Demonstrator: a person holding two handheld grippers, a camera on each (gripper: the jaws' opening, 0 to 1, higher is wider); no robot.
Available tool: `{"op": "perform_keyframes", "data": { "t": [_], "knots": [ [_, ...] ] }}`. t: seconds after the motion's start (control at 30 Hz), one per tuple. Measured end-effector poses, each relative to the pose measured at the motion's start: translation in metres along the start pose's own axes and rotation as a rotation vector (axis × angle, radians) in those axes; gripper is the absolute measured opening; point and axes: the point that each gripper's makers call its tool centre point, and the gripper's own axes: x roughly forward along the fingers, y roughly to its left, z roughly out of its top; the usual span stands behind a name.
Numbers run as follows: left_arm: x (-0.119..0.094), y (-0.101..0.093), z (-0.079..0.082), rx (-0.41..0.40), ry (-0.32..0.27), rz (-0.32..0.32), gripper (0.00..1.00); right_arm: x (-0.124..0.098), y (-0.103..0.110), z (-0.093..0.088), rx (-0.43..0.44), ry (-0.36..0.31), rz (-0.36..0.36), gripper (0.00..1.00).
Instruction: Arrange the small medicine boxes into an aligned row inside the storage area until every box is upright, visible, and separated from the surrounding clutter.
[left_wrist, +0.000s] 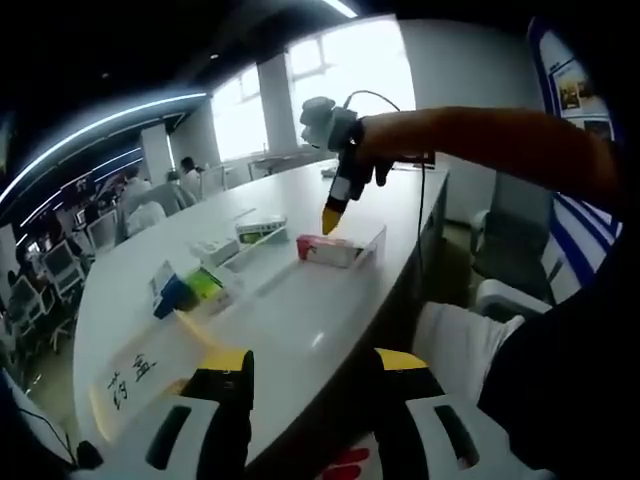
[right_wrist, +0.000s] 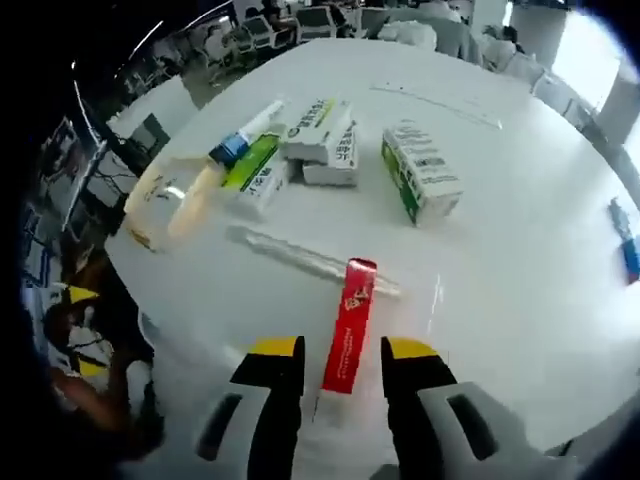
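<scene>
White tabletop (right_wrist: 520, 300) carries everything, and on it sits a clear plastic tray (right_wrist: 320, 262) whose low transparent walls are hard to trace against the surface. In the right gripper view, a loose cluster lies at the far side: a green-and-white medicine box (right_wrist: 420, 170) lying alone to the right, two white boxes (right_wrist: 325, 145) stacked beside it, a green-fronted box (right_wrist: 255, 170) and a blue-capped tube (right_wrist: 245, 135) further left.

Nearest the right gripper (right_wrist: 340, 375) is the red medicine box (right_wrist: 350, 325). It stands on a narrow edge, its long axis running straight away from the camera, and its near end sits between the two yellow-tipped jaws. The jaws stand apart with a gap on either side, so nothing is clamped yet; closing across the box's thin width looks like the natural next step.

In the left gripper view, the left gripper (left_wrist: 312, 365) hangs back over the table edge, parted wide and empty, well apart from the boxes, beside a paper label (left_wrist: 135, 375). The right hand is clearly the nearer one.
</scene>
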Motion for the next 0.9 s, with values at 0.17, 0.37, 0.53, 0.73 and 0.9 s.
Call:
{"op": "perform_keyframes", "data": {
  "t": [0.17,0.37,0.53,0.73,0.9],
  "knots": [
    [0.003,0.003,-0.004,-0.015,-0.002,0.002,0.46,0.006,0.008,0.018,-0.330,-0.059,0.005,0.23],
    [0.005,0.002,-0.007,-0.009,0.015,-0.005,0.46,0.010,0.021,0.018,-0.373,0.011,0.071,0.15],
    [0.005,0.002,-0.011,-0.006,0.029,-0.009,0.46,0.011,0.037,0.013,-0.608,0.029,0.100,0.08],
    [0.007,0.009,-0.013,-0.017,0.040,0.009,0.46,0.025,0.038,0.008,-0.772,0.083,0.164,0.01],
    [0.013,0.002,-0.015,-0.011,0.057,-0.005,0.46,0.032,0.039,-0.001,-0.856,0.106,0.196,0.00]
  ]
}}
